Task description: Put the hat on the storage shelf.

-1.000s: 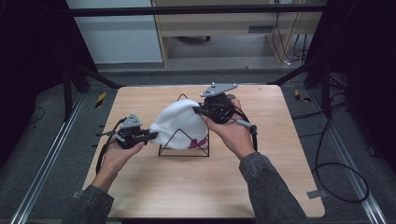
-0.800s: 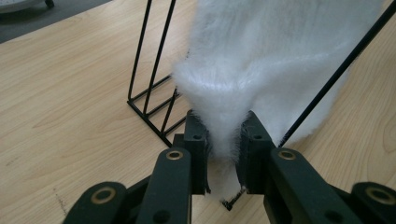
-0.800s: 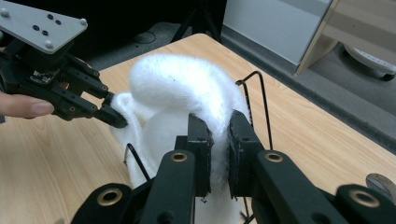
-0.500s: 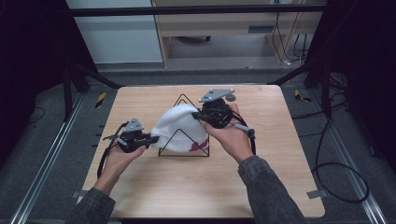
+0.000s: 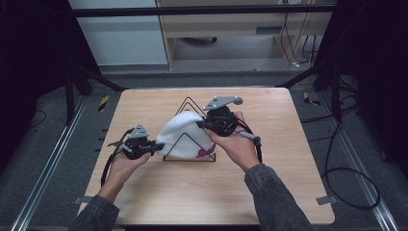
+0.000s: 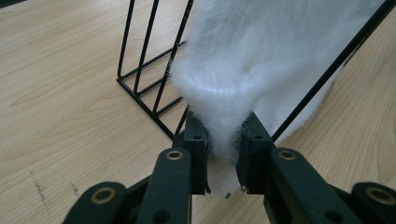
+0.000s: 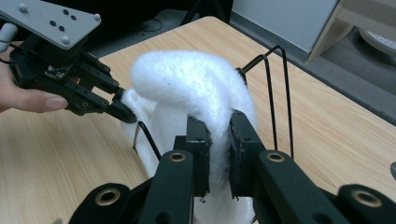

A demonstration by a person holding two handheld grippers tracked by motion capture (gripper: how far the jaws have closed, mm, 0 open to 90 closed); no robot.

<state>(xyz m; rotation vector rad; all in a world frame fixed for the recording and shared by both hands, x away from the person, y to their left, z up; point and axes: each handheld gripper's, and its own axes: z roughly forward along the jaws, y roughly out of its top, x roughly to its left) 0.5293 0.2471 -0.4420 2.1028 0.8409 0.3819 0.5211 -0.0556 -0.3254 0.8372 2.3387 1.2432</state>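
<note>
A fluffy white hat (image 5: 182,134) with a dark pink mark low on its right side is draped over a black wire rack (image 5: 188,103) in the middle of the wooden table. My left gripper (image 5: 155,146) is shut on the hat's left edge; its jaws pinch a fold of white fleece (image 6: 224,135) beside the rack's wires (image 6: 149,79). My right gripper (image 5: 203,124) is shut on the hat's upper right edge, with the fabric (image 7: 217,154) squeezed between its jaws. The other gripper (image 7: 122,112) shows at the left of the right gripper view, holding the far edge.
The light wooden table (image 5: 159,192) has bare surface in front of and beside the rack. Metal frame rails (image 5: 43,168) run along its sides. A cable (image 5: 346,178) lies on the floor at the right, and a cabinet (image 5: 231,29) stands beyond the table.
Both grippers have drawn the hat a little lower and toward me over the rack; the left hand has shifted slightly toward the near side.
</note>
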